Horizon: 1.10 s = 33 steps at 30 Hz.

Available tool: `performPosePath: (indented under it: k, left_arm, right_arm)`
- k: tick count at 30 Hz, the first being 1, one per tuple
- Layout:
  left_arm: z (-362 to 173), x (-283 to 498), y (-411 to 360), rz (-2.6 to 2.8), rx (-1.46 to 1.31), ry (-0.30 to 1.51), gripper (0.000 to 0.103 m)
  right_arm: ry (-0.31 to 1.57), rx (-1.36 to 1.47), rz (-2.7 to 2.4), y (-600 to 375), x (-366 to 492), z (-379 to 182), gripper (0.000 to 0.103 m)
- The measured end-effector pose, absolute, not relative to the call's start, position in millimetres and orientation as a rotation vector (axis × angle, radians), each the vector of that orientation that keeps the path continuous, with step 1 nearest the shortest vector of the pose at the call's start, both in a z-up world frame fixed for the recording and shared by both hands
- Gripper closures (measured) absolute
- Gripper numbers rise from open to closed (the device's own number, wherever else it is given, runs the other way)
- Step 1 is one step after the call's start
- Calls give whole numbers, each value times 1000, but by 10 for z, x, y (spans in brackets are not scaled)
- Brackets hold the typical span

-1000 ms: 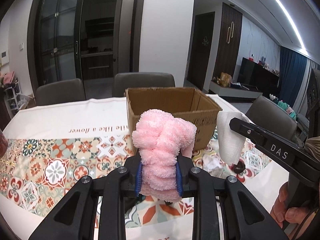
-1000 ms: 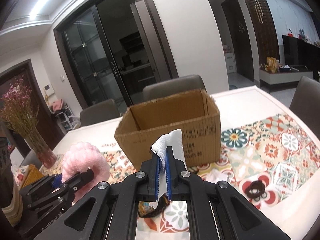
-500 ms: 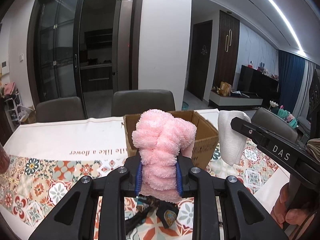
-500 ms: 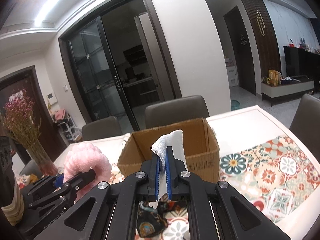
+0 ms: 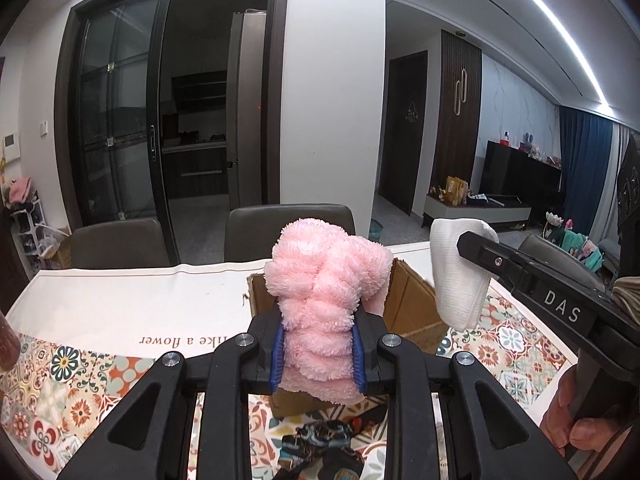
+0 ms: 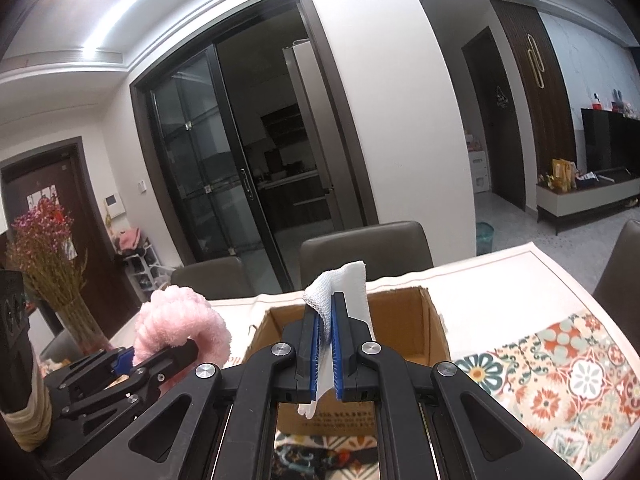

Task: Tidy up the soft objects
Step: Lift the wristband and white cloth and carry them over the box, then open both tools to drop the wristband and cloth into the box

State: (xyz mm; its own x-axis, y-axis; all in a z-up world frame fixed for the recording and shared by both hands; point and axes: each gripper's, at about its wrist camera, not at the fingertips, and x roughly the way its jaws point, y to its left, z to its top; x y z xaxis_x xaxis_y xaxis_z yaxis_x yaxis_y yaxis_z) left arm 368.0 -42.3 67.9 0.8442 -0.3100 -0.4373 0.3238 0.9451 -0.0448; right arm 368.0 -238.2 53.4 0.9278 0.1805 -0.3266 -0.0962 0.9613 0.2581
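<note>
My left gripper (image 5: 318, 346) is shut on a fluffy pink towel (image 5: 326, 280) and holds it in the air in front of the open cardboard box (image 5: 408, 304). The pink towel also shows at the left of the right wrist view (image 6: 180, 328). My right gripper (image 6: 326, 332) is shut on a white cloth (image 6: 348, 284), held just in front of the box (image 6: 404, 320). In the left wrist view the white cloth (image 5: 456, 272) hangs from the right gripper's finger at the right.
The box stands on a table with a patterned tile cloth (image 6: 560, 368). A dark patterned item (image 5: 320, 444) lies on the table below the grippers. Grey chairs (image 5: 288, 224) line the far side. A vase of dried flowers (image 6: 48, 264) stands at the left.
Both grippers have risen and tilted up with their cloths still held. The box now sits lower in both views and more of the room shows above it.
</note>
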Motion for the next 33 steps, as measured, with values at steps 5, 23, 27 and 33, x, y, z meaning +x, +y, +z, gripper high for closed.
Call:
performPosePath:
  k: [5,23,27,33]
  left_arm:
    - [676,3818,-490,-332,34,455,76]
    - [334,4457,-824,-308,88,569,76]
    - [251,4584,-893,-305,106,600,76]
    - [112,4756,-1020,-315,148,653,73]
  right_arm:
    - [356,238,150,-2413,3812,539,96]
    - [476,210,161,-2454,4420,206,96]
    - [524,204,152,-2485,4548,91,96]
    - [588,209,135,-2552,4712,-61,96]
